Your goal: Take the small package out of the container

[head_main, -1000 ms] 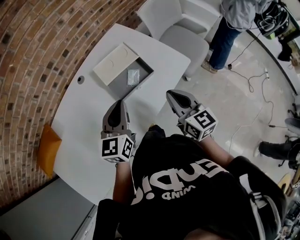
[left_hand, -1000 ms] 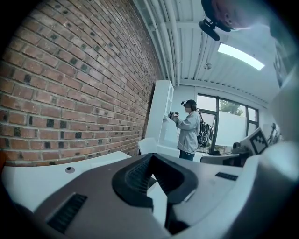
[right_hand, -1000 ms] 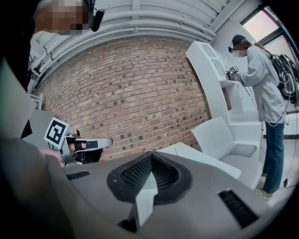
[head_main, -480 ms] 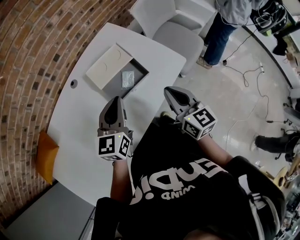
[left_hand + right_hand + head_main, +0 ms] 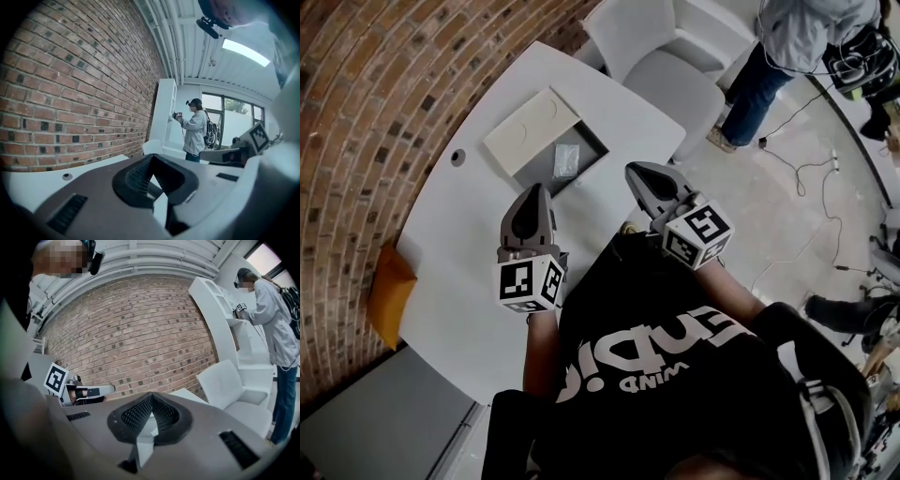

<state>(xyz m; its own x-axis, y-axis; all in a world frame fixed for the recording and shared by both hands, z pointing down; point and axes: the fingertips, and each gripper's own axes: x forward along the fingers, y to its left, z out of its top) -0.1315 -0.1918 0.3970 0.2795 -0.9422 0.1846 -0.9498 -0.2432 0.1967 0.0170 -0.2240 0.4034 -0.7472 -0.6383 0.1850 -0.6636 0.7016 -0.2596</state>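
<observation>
Left gripper (image 5: 535,190): jaws closed tip to tip. In the left gripper view the ribbed pads (image 5: 137,176) meet at a point with nothing between them. It is held over the near part of the white table (image 5: 459,272) and touches nothing.
Right gripper (image 5: 632,172): jaws together and empty, the mesh pads (image 5: 137,414) meeting at the tip. It is held beside the left gripper and apart from it, by the table's near-right edge.
Small package (image 5: 566,161): a pale, slightly shiny flat packet. It lies on the floor of the container, ahead of both gripper tips and between them, and neither touches it.
Container (image 5: 536,174): a shallow grey open box on the far part of the table.
Lid (image 5: 532,131): a cream flat panel at the container's far-left side. Whether it overlaps the box or lies beside it is unclear.
Hidden or unclear: each gripper's own grey body fills the lower half of its view, so only the head view shows the box and packet. Any print on the packet is too small to read.
Surroundings: a brick wall (image 5: 366,112) curves behind the table, with a white armchair (image 5: 670,56) beyond it.
</observation>
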